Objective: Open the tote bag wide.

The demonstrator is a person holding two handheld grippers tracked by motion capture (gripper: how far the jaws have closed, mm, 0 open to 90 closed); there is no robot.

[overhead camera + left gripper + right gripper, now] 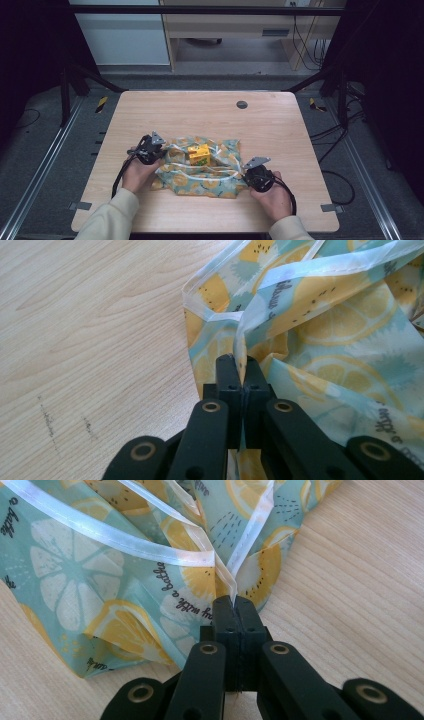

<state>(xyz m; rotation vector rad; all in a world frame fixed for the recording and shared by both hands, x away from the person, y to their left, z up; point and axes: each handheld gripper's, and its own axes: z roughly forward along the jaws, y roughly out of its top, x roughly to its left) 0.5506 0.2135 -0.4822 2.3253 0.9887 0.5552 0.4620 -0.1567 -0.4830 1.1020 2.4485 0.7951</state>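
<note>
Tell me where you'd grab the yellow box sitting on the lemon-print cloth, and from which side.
Take the yellow box from above, jaws across its two upright side faces. It stands on the cloth, whose folds crowd its base, so a low approach would probably snag. Both the left gripper and right gripper are clamped on cloth edges.

— What colours are seen on the cloth [200,172] at centre frame?
— Teal, printed with yellow and white lemon slices, black script, white trim.
— And the block [199,154] on it?
— Yellow. Pale wood grain marks the table [200,112].
</note>
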